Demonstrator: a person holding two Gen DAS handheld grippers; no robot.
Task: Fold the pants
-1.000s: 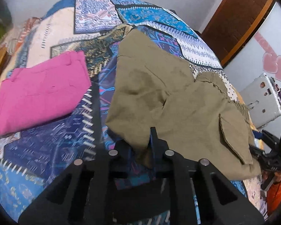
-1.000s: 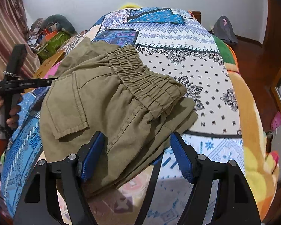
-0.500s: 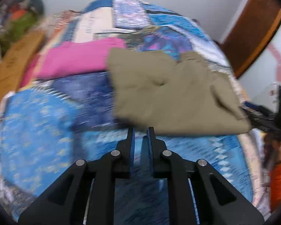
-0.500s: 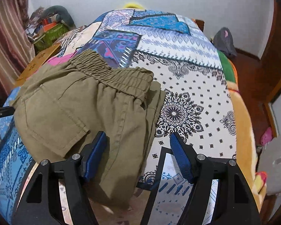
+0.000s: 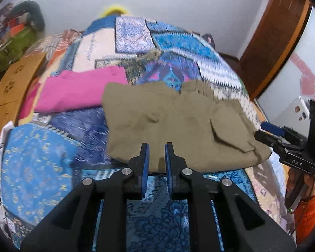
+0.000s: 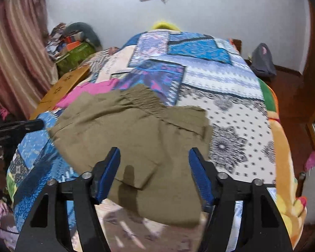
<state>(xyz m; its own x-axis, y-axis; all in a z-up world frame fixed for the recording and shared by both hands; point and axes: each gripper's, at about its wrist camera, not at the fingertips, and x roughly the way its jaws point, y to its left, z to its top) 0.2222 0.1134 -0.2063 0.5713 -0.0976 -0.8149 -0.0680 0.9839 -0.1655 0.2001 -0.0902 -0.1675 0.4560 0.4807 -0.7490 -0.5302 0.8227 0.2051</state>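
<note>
The olive pants [image 5: 178, 121] are lying folded into a chunky rectangle on the bed [image 6: 231, 113], near its front edge, waistband gathered at the far side and a flap pocket facing up. Looks like soft, light woven cotton to me, so it'll flop and drag instead of holding shape, and the layers will probably slide apart if you only pinch the top one. I'd grab it at a folded edge or corner and get all the layers in the bite, one gripper per corner, so it lifts flat. The elastic waistband is bulky, a decent handle but it'll bunch. Left gripper [image 5: 157, 153] is nearly closed with nothing in it, hovering just in front of the near edge of the pants. Right gripper [image 6: 154, 168] is about halfway open, its jaws have just been closing, and nothing's pinched between them; the pants just sit below and beyond the pads. Around it: pink pants [image 5: 77, 90] already folded, just beside the olive ones on the left, their edges close enough that I can't tell if they touch. Not much in the way really, though the busy quilt is soft so pressing down will sink.
</note>
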